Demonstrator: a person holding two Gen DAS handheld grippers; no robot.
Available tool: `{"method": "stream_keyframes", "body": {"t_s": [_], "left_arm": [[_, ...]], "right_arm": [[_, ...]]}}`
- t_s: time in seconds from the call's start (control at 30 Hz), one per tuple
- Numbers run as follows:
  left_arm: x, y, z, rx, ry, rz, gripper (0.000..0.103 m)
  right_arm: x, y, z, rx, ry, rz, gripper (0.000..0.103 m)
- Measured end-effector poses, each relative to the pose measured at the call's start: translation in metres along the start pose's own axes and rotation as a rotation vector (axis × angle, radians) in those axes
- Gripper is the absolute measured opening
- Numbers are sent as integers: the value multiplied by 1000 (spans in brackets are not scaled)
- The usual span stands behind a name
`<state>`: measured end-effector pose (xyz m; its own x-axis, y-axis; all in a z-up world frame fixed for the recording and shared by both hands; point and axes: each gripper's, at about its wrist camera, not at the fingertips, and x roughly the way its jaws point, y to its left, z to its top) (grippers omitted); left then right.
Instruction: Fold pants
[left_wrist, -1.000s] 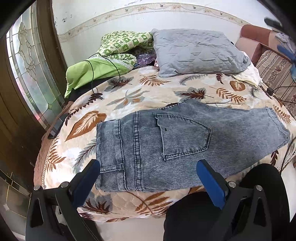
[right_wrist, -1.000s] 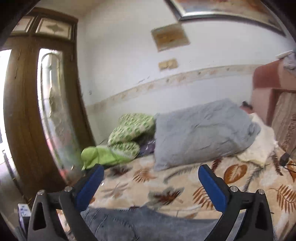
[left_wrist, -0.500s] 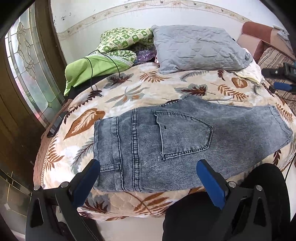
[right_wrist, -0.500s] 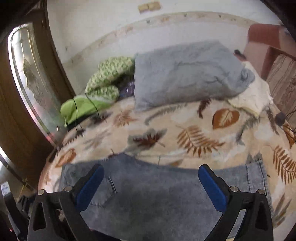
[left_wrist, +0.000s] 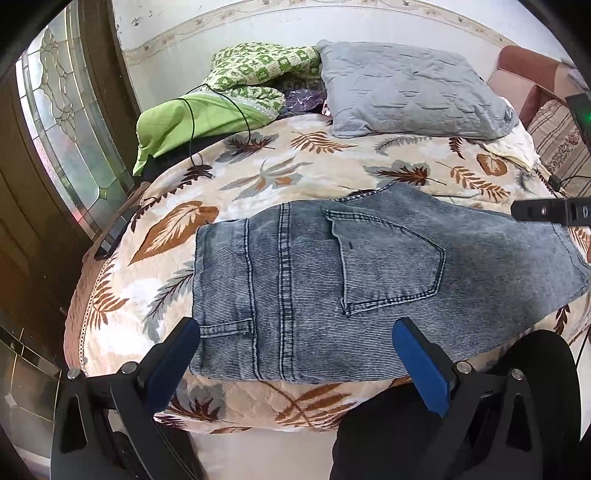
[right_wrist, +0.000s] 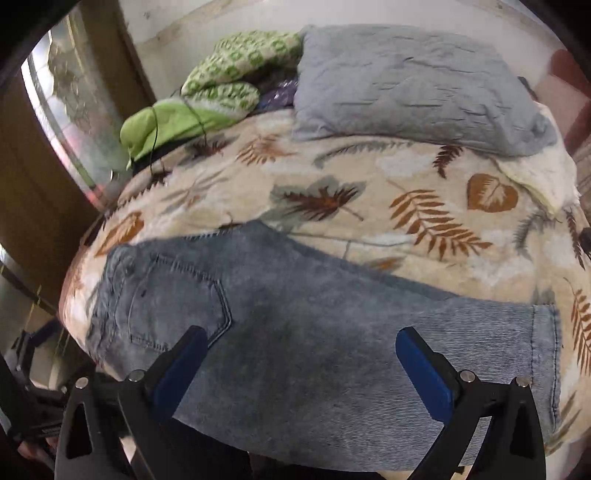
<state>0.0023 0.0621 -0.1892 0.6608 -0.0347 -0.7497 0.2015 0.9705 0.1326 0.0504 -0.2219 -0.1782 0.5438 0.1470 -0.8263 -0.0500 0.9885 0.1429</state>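
You are holding the left gripper (left_wrist: 295, 349) with its blue-padded jaws spread wide and nothing between them, hovering above the near edge of the faded blue denim pants (left_wrist: 369, 288). The pants are lying flat across the leaf-patterned beige quilt (left_wrist: 258, 177) on the bed, already doubled leg over leg, the waistband end sitting toward your left and the hem toward your right, with a back pocket (left_wrist: 388, 262) facing up.

You are holding the right gripper (right_wrist: 301, 356) equally wide apart and gripping nothing, poised over the leg part of the pants (right_wrist: 332, 332) between the pocket and the stitched hem (right_wrist: 546, 354). In the left view, part of that black tool is showing at the right edge, above the hem end.

Behind the pants, a crumpled grey pillow (left_wrist: 406, 96) is resting at the head of the bed, beside a green-and-white patterned blanket (left_wrist: 258, 66) and a lime green cloth (left_wrist: 177, 122) with a thin black cable (left_wrist: 218, 99) trailing over it.
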Motion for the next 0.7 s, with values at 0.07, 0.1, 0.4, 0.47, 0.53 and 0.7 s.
{"method": "stream_keyframes", "body": {"t_s": [0.07,0.1,0.4,0.47,0.53,0.7], "left_arm": [[1,3,0,-6,0,1,103],[1,4,-1,-10,1,0,103],[11,12,-10,-19,38,8,103],[15,15,-13,-21,51,17,103],[20,17,-15,-28,70,25,103],[31,25,-20,-45,106,33,103]], "right_arm": [[3,7,-2,-26,14,-5,103],[4,10,-2,-34,20,-7,103],[16,24,-3,-64,76,-25,103],[20,25,-3,-60,90,-24,103],[24,27,-2,-58,107,-22,103],[35,38,3,-77,131,-22,103]]}}
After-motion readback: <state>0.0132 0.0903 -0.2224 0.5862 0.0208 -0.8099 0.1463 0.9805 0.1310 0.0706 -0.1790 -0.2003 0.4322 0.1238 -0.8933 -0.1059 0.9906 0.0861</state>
